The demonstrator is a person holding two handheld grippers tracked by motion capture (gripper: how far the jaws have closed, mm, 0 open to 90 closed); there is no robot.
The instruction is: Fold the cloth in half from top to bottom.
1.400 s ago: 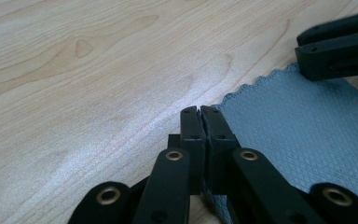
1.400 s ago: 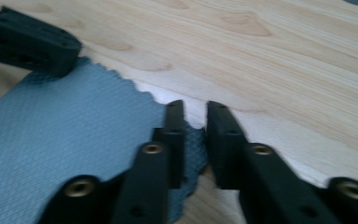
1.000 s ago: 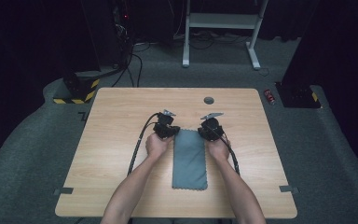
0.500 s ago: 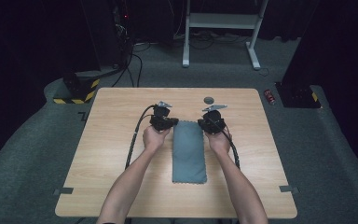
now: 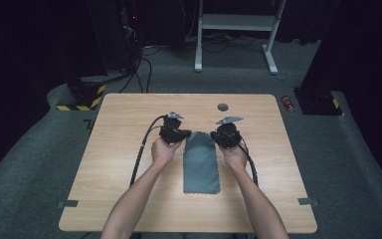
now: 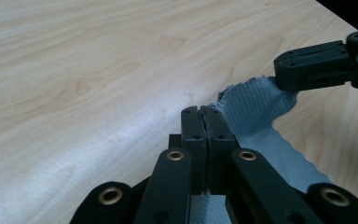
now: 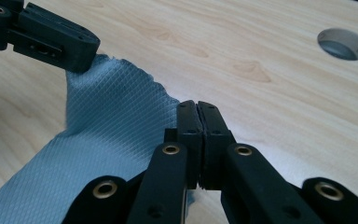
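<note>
On the pale wooden table (image 5: pixel 129 169), the far corners of the grey waffle-textured cloth (image 5: pixel 201 164) at its middle are clamped by the left gripper (image 5: pixel 183 134) and right gripper (image 5: pixel 214 135), and should be lifted evenly, kept taut.

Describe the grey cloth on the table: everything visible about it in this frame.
The cloth is a narrow grey-blue rectangle of fabric with a fine diamond weave and a zigzag-cut edge. It lies lengthwise on the wooden table, its near part flat. Its far end is lifted off the wood: the left tool is shut on one far corner and the right tool on the other, so the fabric between them stands up in a soft fold. Nothing else touches it.
</note>
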